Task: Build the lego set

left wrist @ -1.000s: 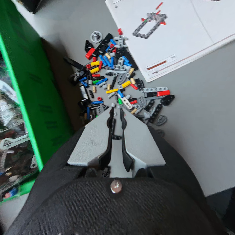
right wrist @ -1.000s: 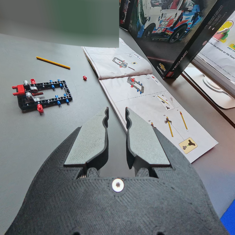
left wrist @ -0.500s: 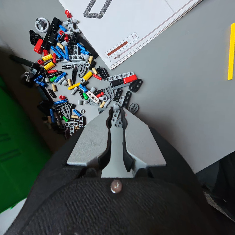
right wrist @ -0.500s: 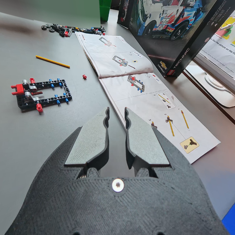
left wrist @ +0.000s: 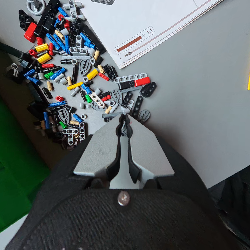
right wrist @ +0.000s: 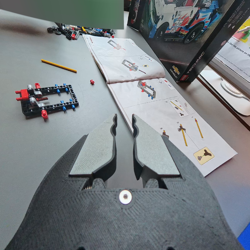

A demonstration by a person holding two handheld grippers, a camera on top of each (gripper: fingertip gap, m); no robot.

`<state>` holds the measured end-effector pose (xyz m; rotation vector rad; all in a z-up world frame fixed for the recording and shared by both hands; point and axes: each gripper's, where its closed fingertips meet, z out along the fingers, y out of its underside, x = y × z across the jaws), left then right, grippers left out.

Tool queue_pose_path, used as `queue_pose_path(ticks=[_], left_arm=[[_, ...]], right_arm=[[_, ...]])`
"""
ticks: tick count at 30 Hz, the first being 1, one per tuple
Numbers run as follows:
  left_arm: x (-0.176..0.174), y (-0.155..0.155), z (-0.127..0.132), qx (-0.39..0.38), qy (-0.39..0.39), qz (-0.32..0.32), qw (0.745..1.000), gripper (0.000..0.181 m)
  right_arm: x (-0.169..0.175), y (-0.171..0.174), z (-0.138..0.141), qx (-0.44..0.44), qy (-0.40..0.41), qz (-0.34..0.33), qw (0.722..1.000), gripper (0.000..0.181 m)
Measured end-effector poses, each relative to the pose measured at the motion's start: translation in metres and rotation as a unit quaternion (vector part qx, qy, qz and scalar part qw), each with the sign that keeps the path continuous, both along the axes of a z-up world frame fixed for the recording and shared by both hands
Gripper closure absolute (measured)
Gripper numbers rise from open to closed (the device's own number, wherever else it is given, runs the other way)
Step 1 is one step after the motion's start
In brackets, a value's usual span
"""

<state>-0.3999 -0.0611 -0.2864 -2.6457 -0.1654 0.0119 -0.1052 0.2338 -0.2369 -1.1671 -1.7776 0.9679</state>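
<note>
The left gripper (left wrist: 124, 119) is clenched on a small grey piece (left wrist: 123, 127) at the loose pile's (left wrist: 75, 75) edge, likely the next part. The right gripper (right wrist: 124, 117) hangs released over the bench (right wrist: 33, 142), near the black frame (right wrist: 50, 100).

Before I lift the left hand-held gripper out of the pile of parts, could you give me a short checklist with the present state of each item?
1. Left hand-held gripper closed on a part: ok, a grey piece sits between its fingers.
2. Only one part caught: cannot tell; the fingers hide the piece's edges, and a light grey connector lies right at the tips.
3. Right hand-held gripper free: ok, open and empty.
4. Black frame assembly accessible: ok, flat on the table, nothing on it.
5. Yellow axle ready: ok, lying alone.
6. Instruction booklet open: ok.
</note>
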Motion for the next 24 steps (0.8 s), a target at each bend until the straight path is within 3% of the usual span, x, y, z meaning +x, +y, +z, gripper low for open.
queue_pose_path(ticks=[6, 12, 18, 24], left_arm=[[0.003, 0.006, 0.006, 0.026, -0.021, 0.011, 0.999, 0.17], [-0.003, 0.003, 0.0, 0.003, 0.002, 0.031, 1.0, 0.181], [0.0, 0.004, 0.003, 0.022, -0.019, 0.038, 0.999, 0.168], [-0.003, 0.011, 0.0, 0.014, 0.005, 0.042, 0.999, 0.172]], right_arm=[[0.0, 0.0, -0.001, 0.001, -0.003, 0.0, 1.0, 0.163], [0.0, 0.0, -0.001, 0.002, -0.003, 0.001, 1.0, 0.164], [0.0, -0.001, -0.002, 0.001, -0.005, 0.003, 1.0, 0.164], [0.0, -0.002, -0.004, 0.004, -0.008, 0.005, 1.0, 0.165]])
